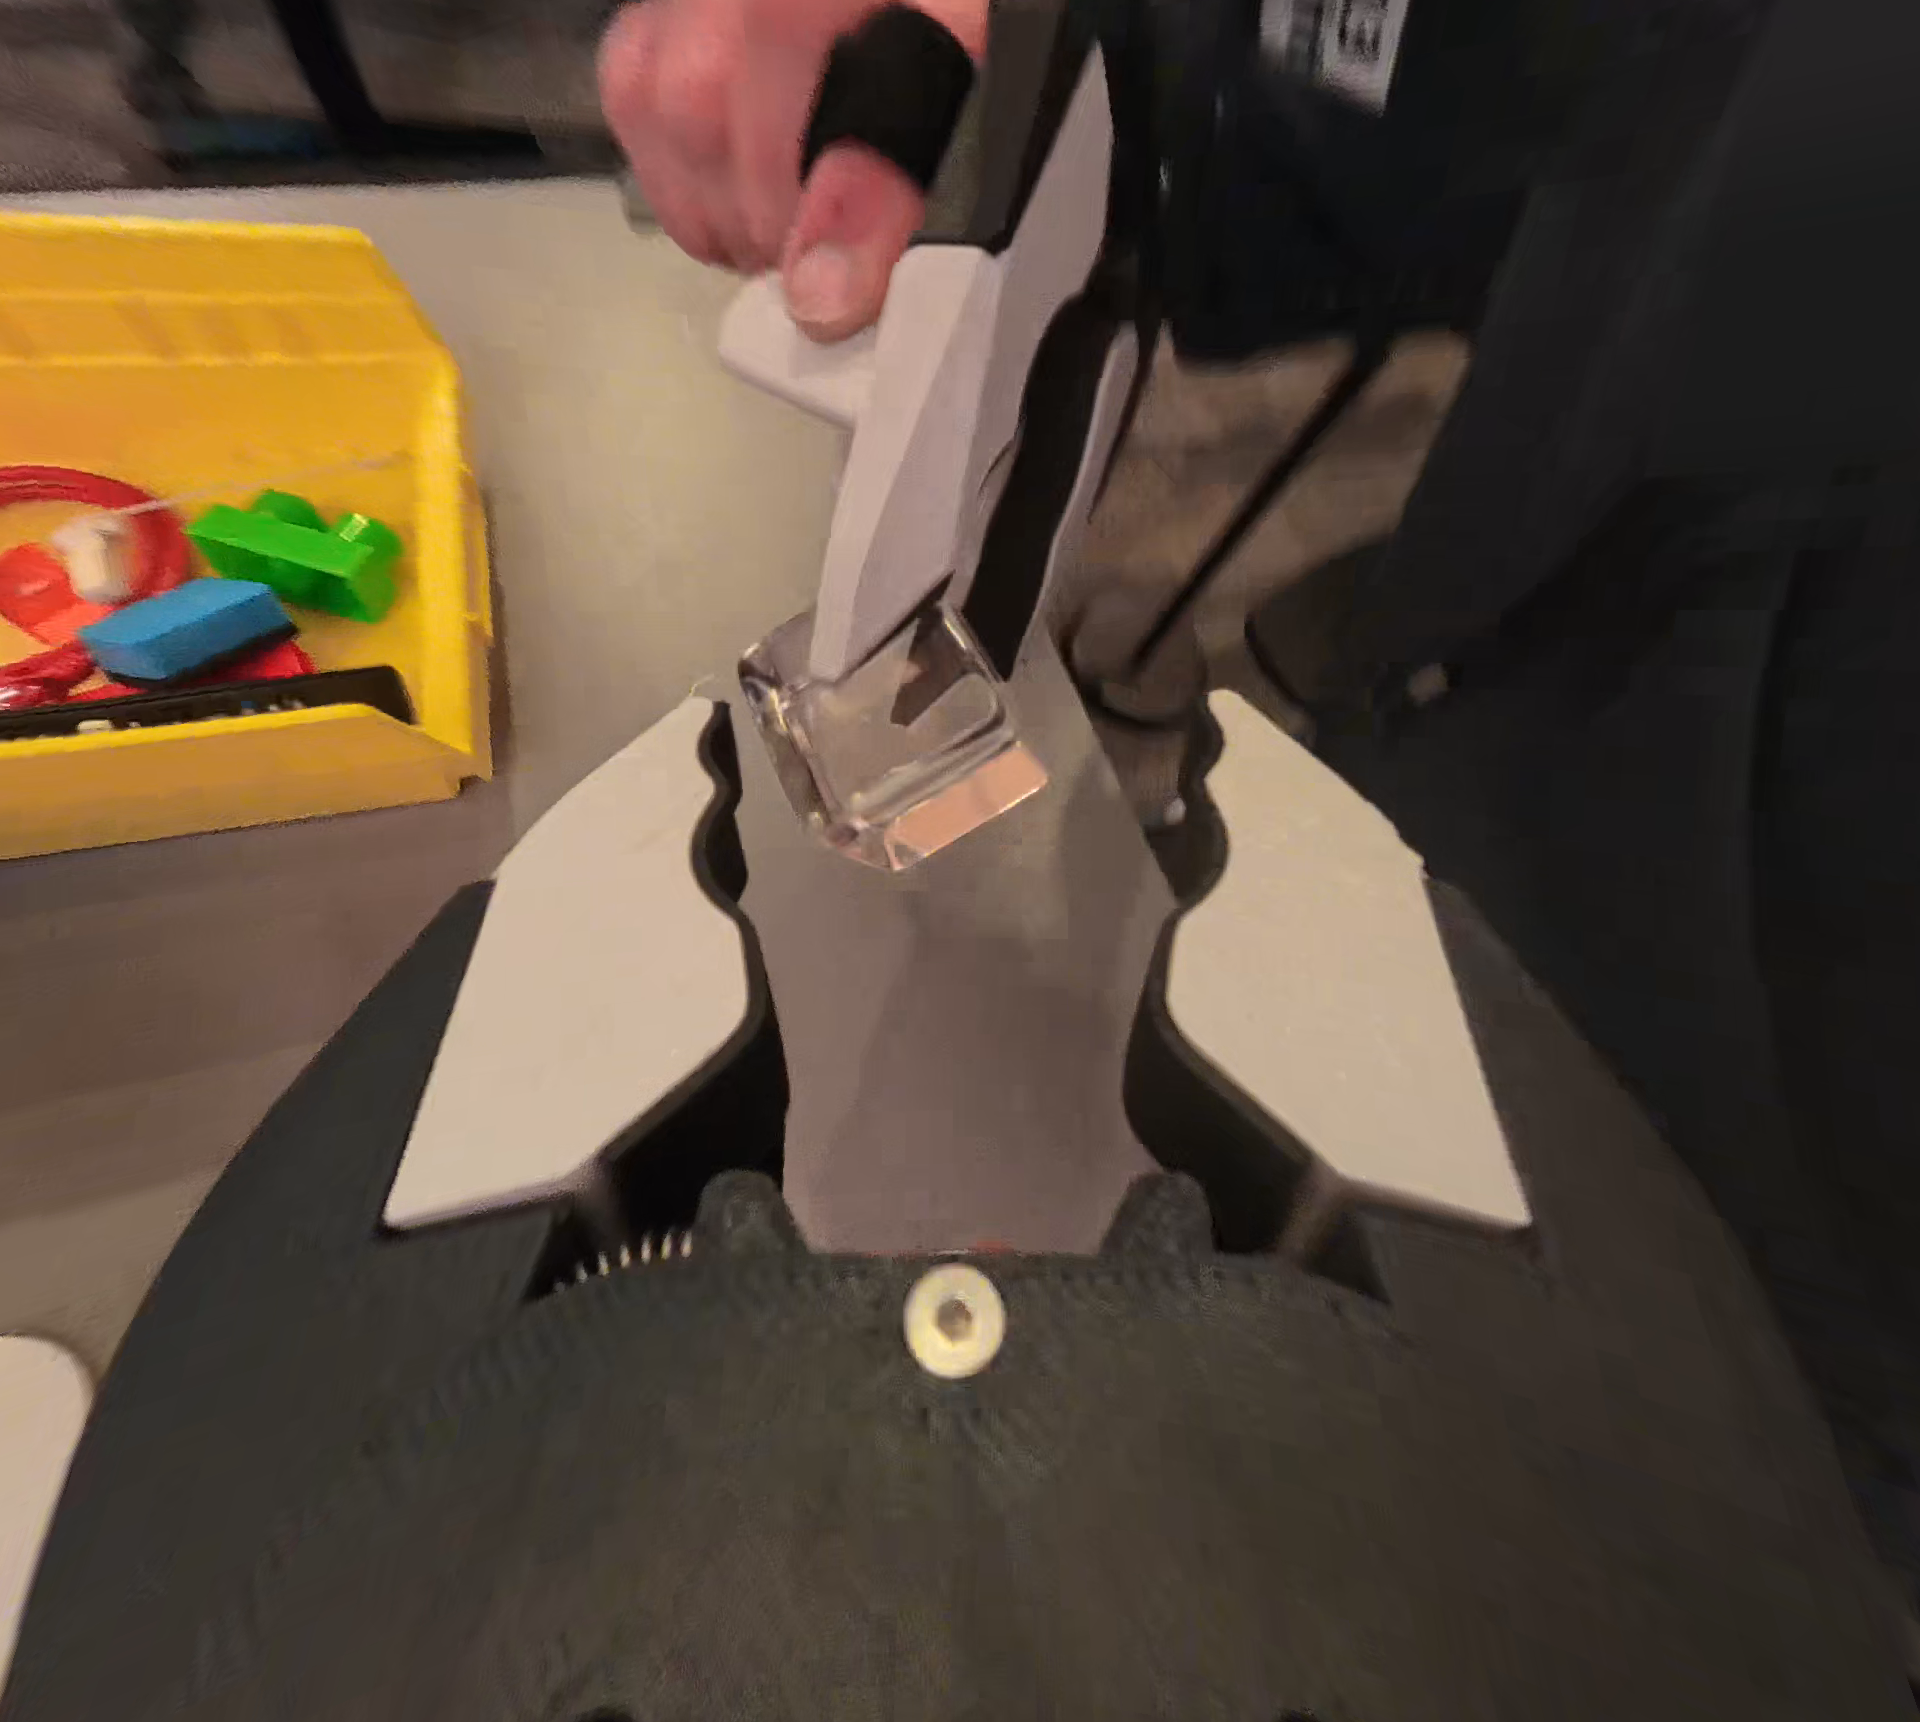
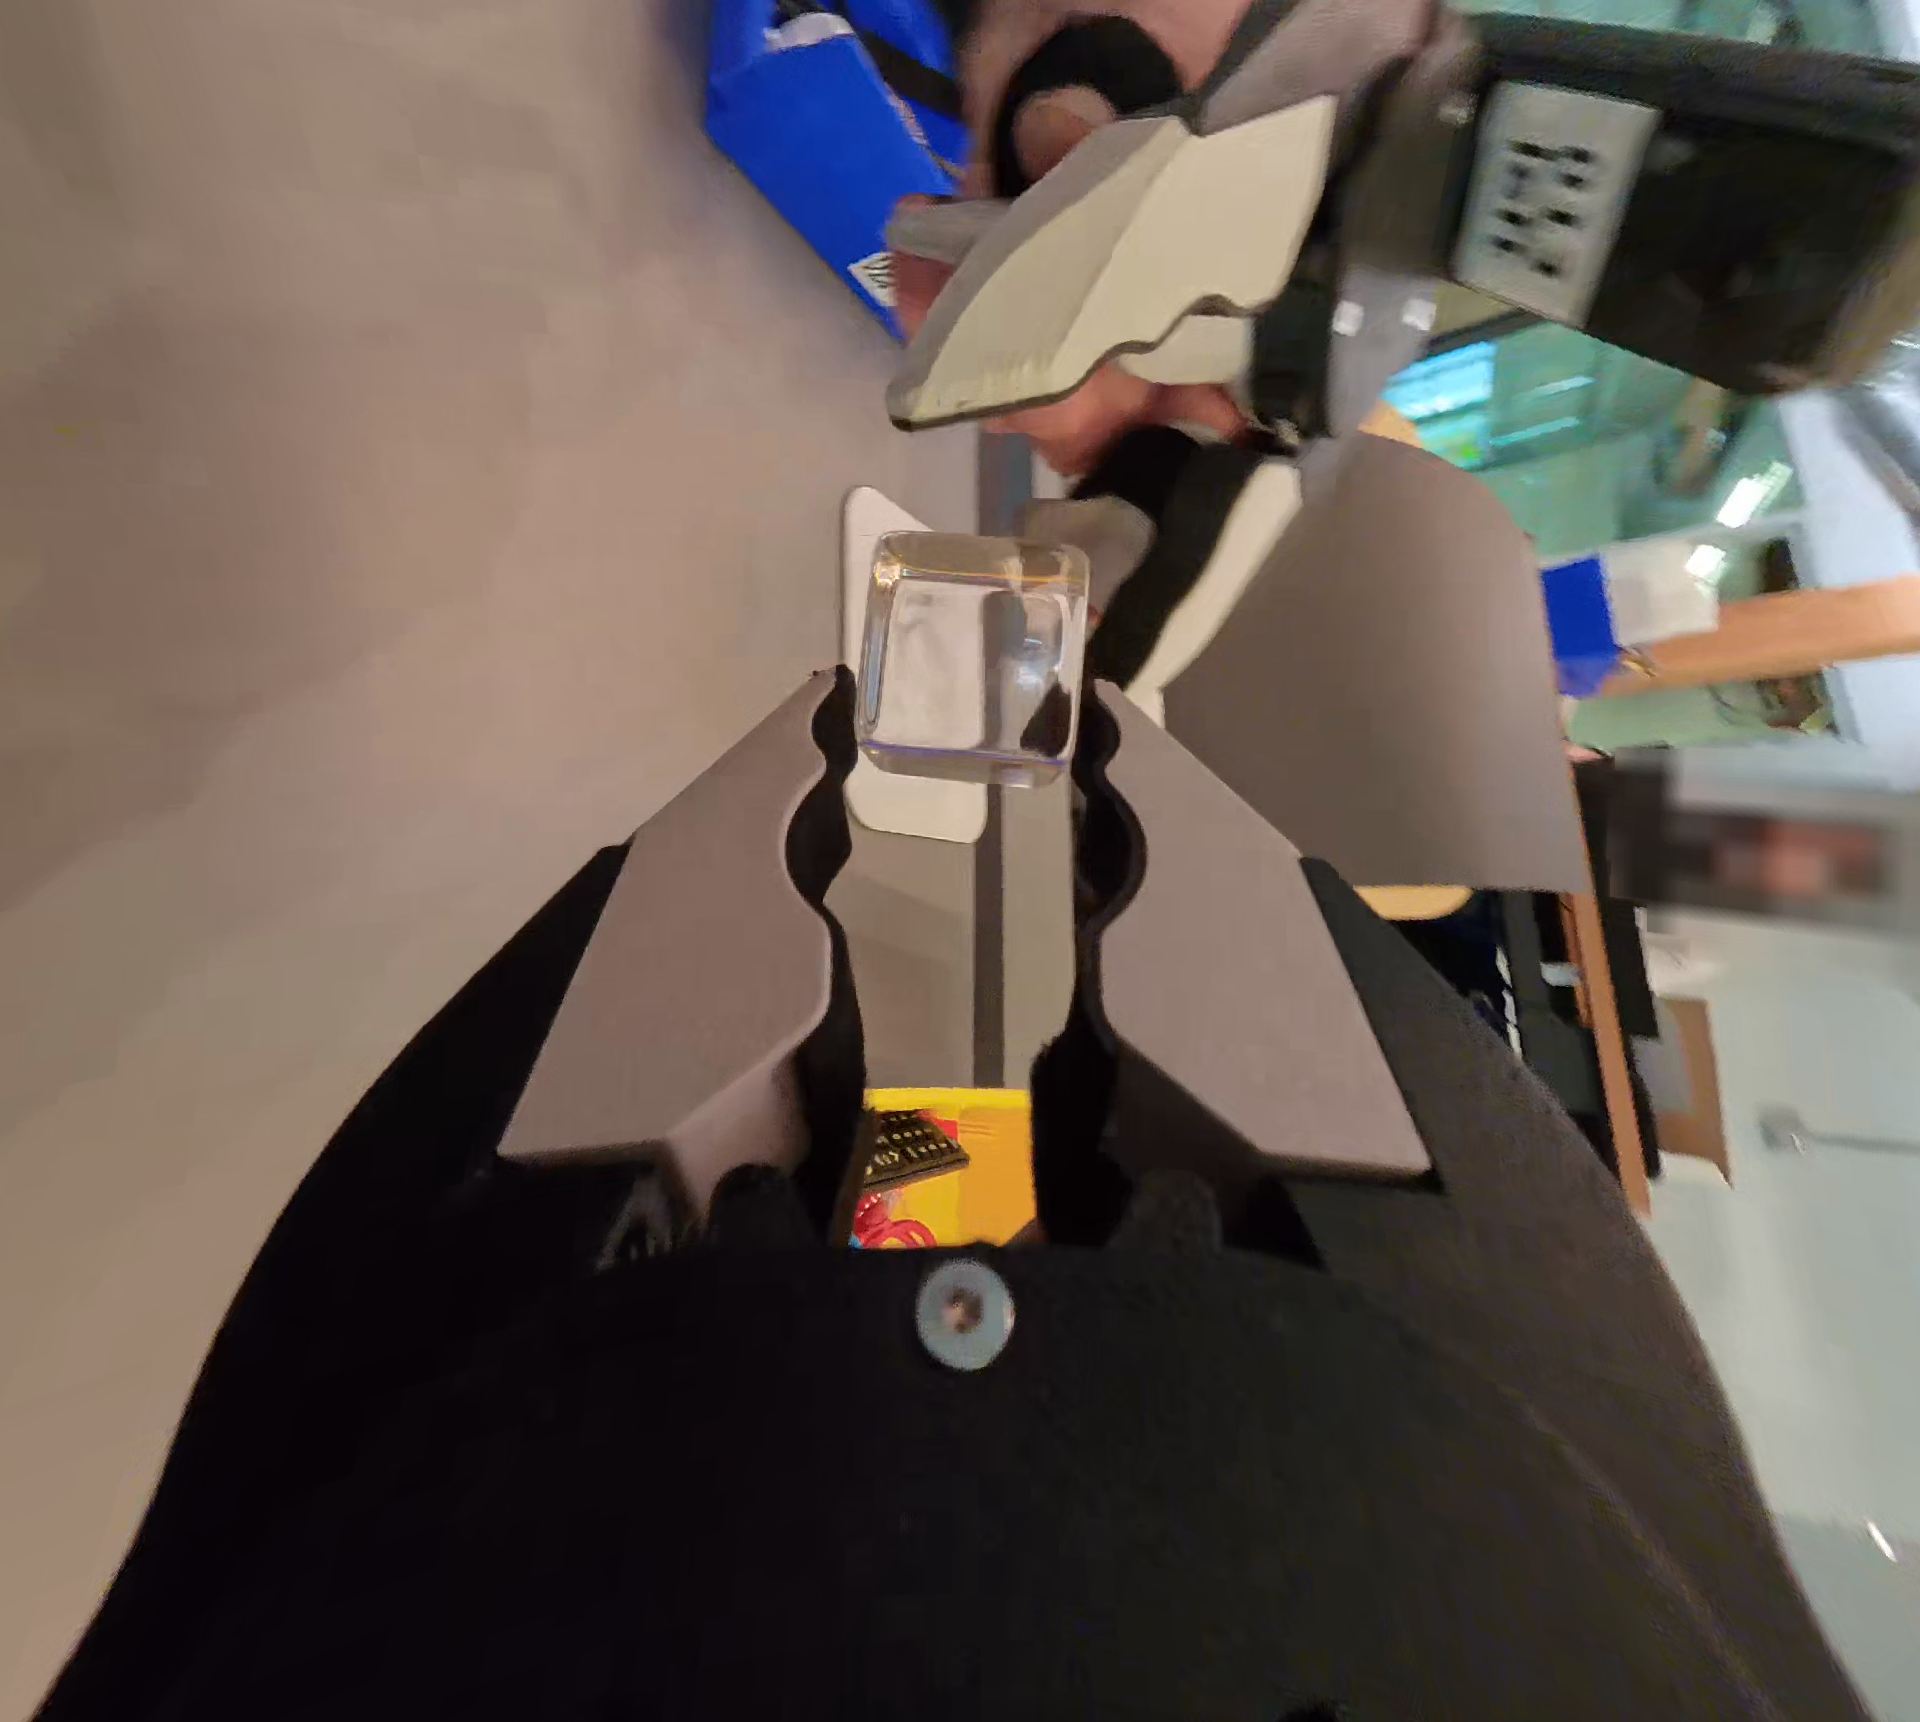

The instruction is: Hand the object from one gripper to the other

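A clear cube (image 1: 894,737) is pinched at its upper part by my right gripper (image 1: 914,675), which comes down from above in the left wrist view. My left gripper (image 1: 961,716) is open wide, and the cube hangs between its fingertips, closer to the left one, without touching either. In the right wrist view my right gripper (image 2: 966,690) is shut on the cube (image 2: 971,664), gripping its near part. My left gripper (image 2: 1018,550) shows beyond it, open, with one finger above the cube and one to its right. A person's hand (image 1: 748,83) holds the right gripper.
A yellow bin (image 1: 208,789) sits on the grey table (image 1: 623,425) at the left and holds green, blue and red items. In the right wrist view a blue bag (image 2: 821,83) lies on the table and a white pad (image 2: 914,810) lies under the cube. Left and right tips are no more than a few centimetres apart.
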A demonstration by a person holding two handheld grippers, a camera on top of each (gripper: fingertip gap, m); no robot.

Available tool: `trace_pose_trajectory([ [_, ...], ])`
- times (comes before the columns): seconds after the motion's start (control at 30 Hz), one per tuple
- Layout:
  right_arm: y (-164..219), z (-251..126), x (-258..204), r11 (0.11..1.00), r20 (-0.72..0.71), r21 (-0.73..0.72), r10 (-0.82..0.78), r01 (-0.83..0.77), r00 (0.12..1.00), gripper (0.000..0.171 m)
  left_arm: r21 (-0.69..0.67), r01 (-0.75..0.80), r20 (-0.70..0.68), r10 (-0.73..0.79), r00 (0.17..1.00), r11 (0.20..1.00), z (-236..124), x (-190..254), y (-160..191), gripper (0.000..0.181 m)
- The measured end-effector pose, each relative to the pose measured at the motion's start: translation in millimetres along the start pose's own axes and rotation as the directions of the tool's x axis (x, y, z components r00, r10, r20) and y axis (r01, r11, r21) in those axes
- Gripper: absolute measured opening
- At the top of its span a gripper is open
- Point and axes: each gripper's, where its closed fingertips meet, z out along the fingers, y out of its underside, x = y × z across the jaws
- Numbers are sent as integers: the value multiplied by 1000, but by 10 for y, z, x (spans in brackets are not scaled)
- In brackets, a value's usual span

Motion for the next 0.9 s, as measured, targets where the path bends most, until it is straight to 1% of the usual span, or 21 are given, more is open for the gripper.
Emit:
trace_pose_trajectory([
  [0.03,-1,-6,56,1000,-53,2,17,-17,998,38,86,34,33,-37,999,996,-37,-44,-44,81],
  [0.07,-2,-9,107,999,-106,3,37,-37,994,38,172,65,61,-77,995,983,-75,-87,-84,84],
  [0.1,-10,-12,150,998,-158,7,59,-59,986,38,259,95,53,-112,992,961,-108,-84,-127,84],
  [0.17,-68,-30,222,993,-255,50,119,-110,960,38,408,141,67,-184,981,902,-154,-138,-183,86],
  [0.2,-98,-46,260,989,-304,72,146,-130,942,38,479,157,52,-206,977,864,-175,-130,-217,85],
  [0.3,-171,-95,368,980,-427,117,195,-160,883,39,682,216,-11,-286,958,698,-256,-139,-326,83],
  [0.37,-169,-132,459,972,-504,140,235,-189,831,39,775,257,-76,-319,945,577,-304,-147,-373,82],
  [0.43,-144,-141,514,965,-562,151,261,-213,785,38,818,276,-114,-328,938,505,-282,-134,-400,81],
  [0.53,-136,-102,514,956,-605,168,294,-242,740,39,879,276,-153,-317,936,388,-321,-103,-498,83],
  [0.57,-147,-83,502,952,-608,177,306,-251,732,39,891,274,-165,-305,938,362,-329,-79,-539,83],
  [0.63,-158,-53,491,952,-623,169,304,-256,721,39,898,269,-154,-324,933,348,-287,-100,-575,83],
  [0.7,-179,-27,484,952,-630,167,303,-256,715,39,901,286,-177,-325,929,326,-247,-92,-598,79],
  [0.83,-225,-20,489,954,-647,168,297,-248,702,39,921,274,-181,-320,930,275,-295,-85,-601,58],
  [0.9,-225,-10,493,955,-656,164,291,-246,696,38,929,278,-193,-321,927,245,-333,-95,-594,56],
])
